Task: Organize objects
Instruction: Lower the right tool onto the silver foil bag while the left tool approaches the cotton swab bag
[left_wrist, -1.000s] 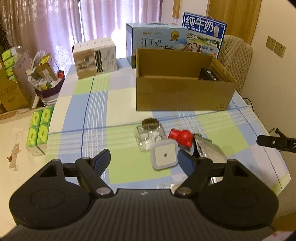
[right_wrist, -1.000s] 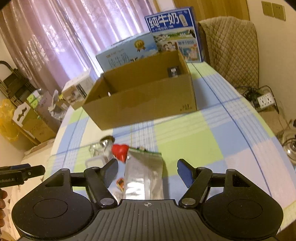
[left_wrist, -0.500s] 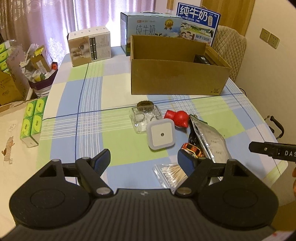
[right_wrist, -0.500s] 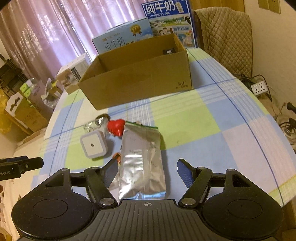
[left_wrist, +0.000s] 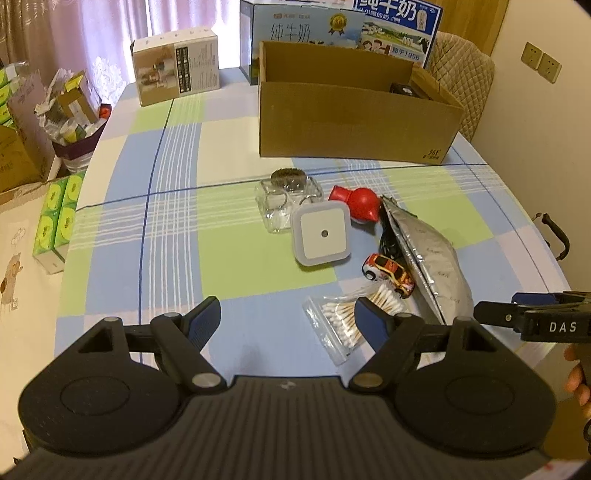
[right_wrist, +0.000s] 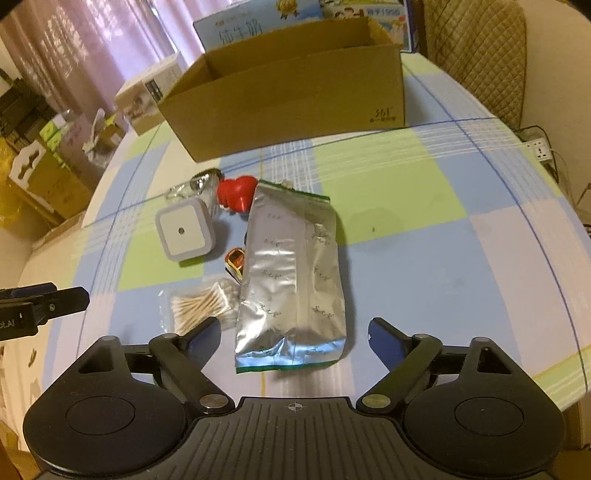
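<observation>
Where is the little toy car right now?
In the left wrist view the toy car sits right of centre on the table, between the silver pouch and the cotton swab bag.

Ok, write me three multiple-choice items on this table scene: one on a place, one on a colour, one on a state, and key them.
1. Where does the clear bag of cotton swabs lie?
A. in the brown cardboard box
B. on the checked tablecloth, nearer the camera than the small toy car
C. on the chair

2. What colour is the heart-shaped toy?
A. red
B. green
C. black

3. How is the right gripper?
A. shut on the silver foil pouch
B. shut, empty
C. open, gripping nothing

Key: 1 B, the bag rests on the cloth below the car; 2 A, it is plainly red; 3 C, the fingers stand apart either side of the pouch's near end, the jaws having just opened wider.
</observation>
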